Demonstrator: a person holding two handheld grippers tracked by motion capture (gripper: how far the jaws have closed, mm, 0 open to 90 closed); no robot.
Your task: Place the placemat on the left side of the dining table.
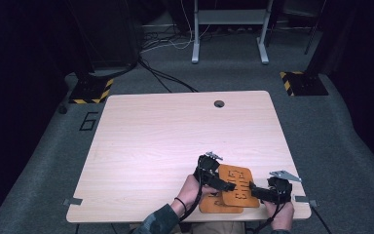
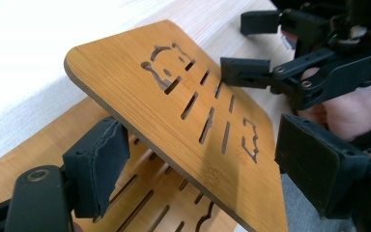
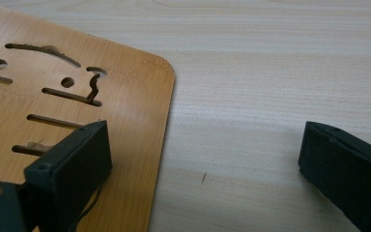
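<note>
Two thin bamboo boards with slot cutouts lie overlapped near the table's front edge. The upper board (image 1: 241, 175) (image 2: 174, 106) (image 3: 125, 96) sits tilted across the lower board (image 1: 214, 204) (image 2: 145, 193). My left gripper (image 1: 226, 184) (image 2: 205, 162) straddles the upper board's near edge. One pad sits under that edge and the other stands off to the side, so the jaws look open. My right gripper (image 1: 254, 189) (image 3: 207, 164) (image 2: 251, 48) comes in from the right, open wide. One of its pads hovers over the board's corner, the other over bare table (image 3: 270, 72).
The wooden table (image 1: 175, 136) has a cable hole (image 1: 218, 104) at the back and small metal clips (image 1: 73, 201) on the front edge. Beyond it are grey carpet, cables, two yellow-black striped stand bases (image 1: 91, 90) and a white desk frame (image 1: 229, 29).
</note>
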